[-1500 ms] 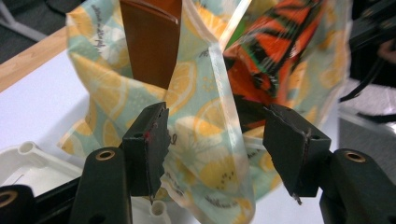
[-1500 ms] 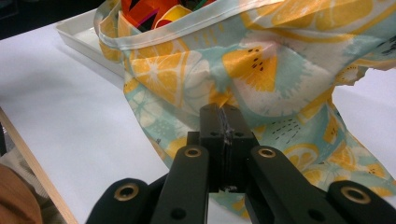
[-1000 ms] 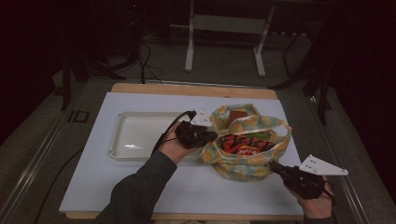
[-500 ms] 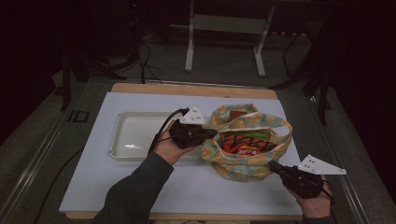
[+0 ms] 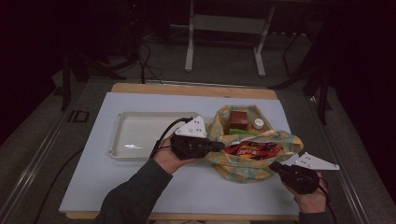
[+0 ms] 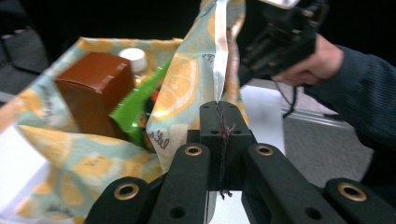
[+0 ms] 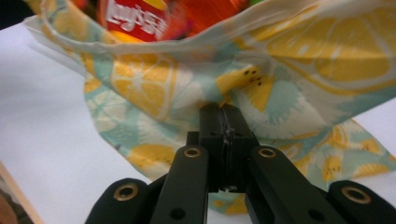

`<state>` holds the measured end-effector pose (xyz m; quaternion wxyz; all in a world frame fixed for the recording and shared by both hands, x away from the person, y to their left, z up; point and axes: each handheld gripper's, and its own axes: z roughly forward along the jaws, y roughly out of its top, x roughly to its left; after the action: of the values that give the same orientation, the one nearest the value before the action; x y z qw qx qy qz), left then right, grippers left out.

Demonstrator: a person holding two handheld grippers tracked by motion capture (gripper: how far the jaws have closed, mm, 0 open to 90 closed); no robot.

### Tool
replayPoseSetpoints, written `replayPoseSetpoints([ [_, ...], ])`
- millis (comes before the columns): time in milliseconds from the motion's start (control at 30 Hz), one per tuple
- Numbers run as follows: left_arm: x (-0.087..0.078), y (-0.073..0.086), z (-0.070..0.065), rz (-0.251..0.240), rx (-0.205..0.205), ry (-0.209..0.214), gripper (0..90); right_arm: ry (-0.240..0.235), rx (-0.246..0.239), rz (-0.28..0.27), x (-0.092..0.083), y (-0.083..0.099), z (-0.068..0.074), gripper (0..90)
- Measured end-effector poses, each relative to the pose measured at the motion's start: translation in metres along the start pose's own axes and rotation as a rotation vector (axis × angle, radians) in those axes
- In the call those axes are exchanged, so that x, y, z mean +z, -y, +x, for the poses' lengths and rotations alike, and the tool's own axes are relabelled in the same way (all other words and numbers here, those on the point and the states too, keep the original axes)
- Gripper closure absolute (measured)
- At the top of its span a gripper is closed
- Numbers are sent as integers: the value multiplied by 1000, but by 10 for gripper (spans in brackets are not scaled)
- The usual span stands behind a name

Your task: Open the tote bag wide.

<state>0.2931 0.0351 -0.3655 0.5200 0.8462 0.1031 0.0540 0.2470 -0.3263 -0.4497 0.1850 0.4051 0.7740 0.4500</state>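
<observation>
- The person's left forearm, in a dark sleeve, reaches in from the bottom edge of the high view, and the left hand (image 5: 169, 158) holds the left gripper (image 5: 219, 146) level, pointing at the near left rim of the bag.
- The right hand (image 5: 309, 198) sits at the table's near right corner, its right gripper (image 5: 273, 165) aimed at the bag's right side.
- The left gripper's jaws are pressed together, pinching the hem of the lemon-print cloth bag (image 5: 285, 142).
- The right gripper's jaws are also clamped tight on a fold of the same cloth, low on its outer wall.
- The bag sits mid-table, mouth open, just right of a shallow white plastic tray (image 5: 122, 122).
- Inside lie a brown cardboard box (image 5: 239, 120), a white-capped bottle (image 5: 258, 123), a green wrapper (image 6: 133, 105) and a red crisp packet (image 5: 250, 150).
</observation>
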Motion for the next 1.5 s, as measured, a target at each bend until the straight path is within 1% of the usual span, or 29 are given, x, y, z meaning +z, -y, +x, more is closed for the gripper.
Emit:
replayPoseSetpoints([
  [33, 2, 2, -1, 4, 7, 12, 893, 0, 0, 0, 0, 0, 0, 888],
  [67, 7, 5, -3, 26, 20, 29, 893, 8, 12, 10, 2, 3, -4, 889],
  [100, 7, 5, -3, 26, 20, 29, 893, 12, 20, 14, 4, 4, -5, 890],
  [133, 13, 9, -4, 57, 30, 40, 893, 15, 26, 17, 5, 5, -7, 890],
  [167, 13, 9, -4, 57, 30, 40, 893, 18, 37, 22, 5, 6, -8, 890],
  [200, 20, 13, -3, 105, 29, 46, 892, 22, 38, 23, 6, 7, -9, 890],
  [233, 20, 13, -3, 105, 29, 46, 892, 22, 38, 23, 6, 7, -9, 890],
  [267, 27, 19, 0, 153, 26, 33, 892, 29, 44, 27, 6, 9, -11, 890],
  [300, 27, 19, 0, 153, 26, 33, 892, 33, 45, 30, 5, 10, -11, 890],
  [367, 33, 26, 5, 172, 1, 32, 892, 38, 46, 30, 3, 11, -12, 889],
  [400, 39, 33, 9, 186, -26, 29, 892, 41, 48, 30, 1, 12, -12, 889],
  [433, 39, 33, 9, 186, -26, 29, 892, 41, 48, 30, 1, 12, -12, 889],
  [500, 45, 41, 13, 204, -46, 26, 892, 47, 53, 26, -2, 13, -14, 889],
  [600, 52, 47, 14, 237, -48, 17, 892, 54, 61, 32, -5, 14, -17, 889],
  [700, 59, 52, 17, 271, -55, 8, 892, 56, 60, 37, -4, 16, -19, 890],
  [800, 65, 57, 20, 304, -57, -12, 892, 53, 65, 44, -4, 18, -19, 882],
  [900, 67, 62, 23, 309, -79, -17, 892, 53, 65, 44, -6, 21, -20, 873],
  [933, 68, 64, 24, 315, -80, -18, 892, 51, 65, 41, -7, 22, -21, 866],
  [1067, 69, 68, 27, 321, -97, -34, 892, 58, 68, 30, -16, 21, -22, 807],
  [1133, 69, 69, 28, 323, -97, -45, 892, 68, 65, 15, -23, 19, -23, 741],
  [1167, 69, 69, 28, 322, -98, -47, 891, 66, 65, 10, -26, 19, -23, 713],
  [1233, 68, 68, 28, 315, -100, -51, 891, 59, 55, -3, -33, 16, -22, 609],
  [1300, 67, 67, 28, 303, -98, -50, 889, 54, 44, -16, -40, 14, -20, 542],
  [1400, 65, 65, 26, 275, -94, -41, 885, 38, 25, -26, -46, 11, -17, 463],
  [1500, 64, 62, 24, 254, -83, -24, 882, 27, 8, -37, -51, 7, -12, 418],
])
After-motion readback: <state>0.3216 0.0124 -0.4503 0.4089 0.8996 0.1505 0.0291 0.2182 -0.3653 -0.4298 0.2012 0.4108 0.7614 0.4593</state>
